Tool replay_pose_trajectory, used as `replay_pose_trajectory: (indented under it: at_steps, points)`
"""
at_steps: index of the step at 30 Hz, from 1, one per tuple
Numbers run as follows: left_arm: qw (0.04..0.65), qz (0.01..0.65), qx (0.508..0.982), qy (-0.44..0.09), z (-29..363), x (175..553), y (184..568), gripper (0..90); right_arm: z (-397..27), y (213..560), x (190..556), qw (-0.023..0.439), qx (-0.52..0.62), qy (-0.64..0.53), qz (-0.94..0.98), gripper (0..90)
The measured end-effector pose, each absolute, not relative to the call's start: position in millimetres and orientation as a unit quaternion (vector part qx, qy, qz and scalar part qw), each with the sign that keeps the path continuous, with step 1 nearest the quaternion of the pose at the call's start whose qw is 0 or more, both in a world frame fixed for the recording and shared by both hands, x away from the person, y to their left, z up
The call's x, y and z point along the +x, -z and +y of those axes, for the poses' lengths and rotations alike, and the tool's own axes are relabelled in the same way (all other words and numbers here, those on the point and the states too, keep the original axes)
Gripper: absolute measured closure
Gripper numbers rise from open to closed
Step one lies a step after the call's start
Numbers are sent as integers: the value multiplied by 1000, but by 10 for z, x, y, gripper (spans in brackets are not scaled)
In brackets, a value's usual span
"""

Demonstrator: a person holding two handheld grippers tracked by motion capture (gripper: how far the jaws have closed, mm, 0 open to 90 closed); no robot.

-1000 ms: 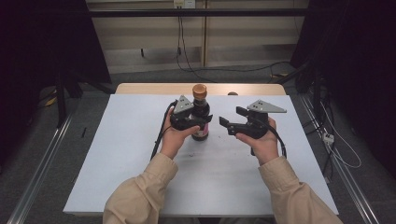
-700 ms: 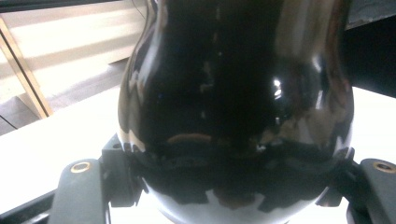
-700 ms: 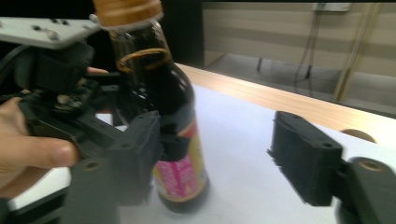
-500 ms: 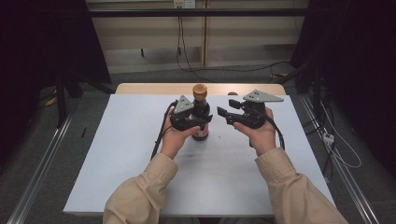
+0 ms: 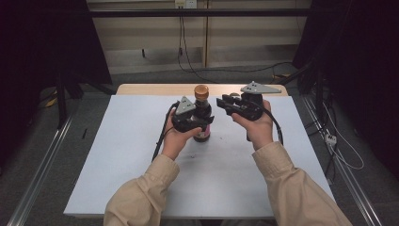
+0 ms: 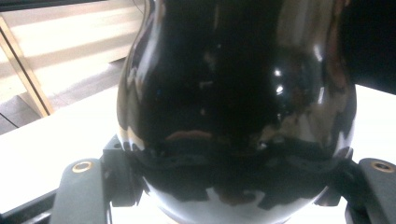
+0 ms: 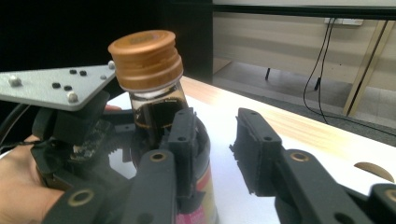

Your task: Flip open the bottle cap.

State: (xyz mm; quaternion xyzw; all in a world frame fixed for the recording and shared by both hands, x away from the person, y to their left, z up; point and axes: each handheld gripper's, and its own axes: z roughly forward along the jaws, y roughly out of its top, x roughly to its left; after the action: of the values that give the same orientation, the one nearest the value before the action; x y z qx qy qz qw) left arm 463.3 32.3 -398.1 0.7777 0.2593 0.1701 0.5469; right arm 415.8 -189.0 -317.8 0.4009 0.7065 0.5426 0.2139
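A dark glass bottle [image 5: 203,135] with a brown screw cap [image 5: 201,89] stands upright on the white table top [image 5: 141,165]. My left gripper [image 5: 200,123] is shut on the bottle's belly, and the glossy black glass [image 6: 233,93] sits tight between its jaws. My right gripper [image 5: 221,102] hovers just right of the bottle's neck, at about cap height. Its jaws have just been closing and stand apart with nothing between them [image 7: 212,140]. In the right gripper view the cap [image 7: 145,58] rises behind the left-hand jaw, with the left gripper [image 7: 70,126] beyond it.
The white sheet lies on a wooden table whose far edge [image 5: 155,88] shows behind the bottle. A cut-out [image 7: 373,170] marks the wood at the right. Black cables [image 5: 183,42] run over the floor behind, and metal rails [image 5: 42,160] flank the table.
The right gripper has risen and moved toward the far side, closer to the bottle's cap, and its jaws stand narrower. The left gripper and the bottle have stayed put.
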Motion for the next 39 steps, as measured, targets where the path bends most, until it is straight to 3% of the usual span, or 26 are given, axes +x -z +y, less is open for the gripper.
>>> replay_pose_trajectory:
  at_steps: [9,39]
  points:
    - [547,261,777,-170,313,4630,3993,296,-1809,3085,4204,202,382,-545,719,900]
    - [543,269,778,-167,314,4629,3993,314,-1659,2874,4315,199,335,-526,756,900]
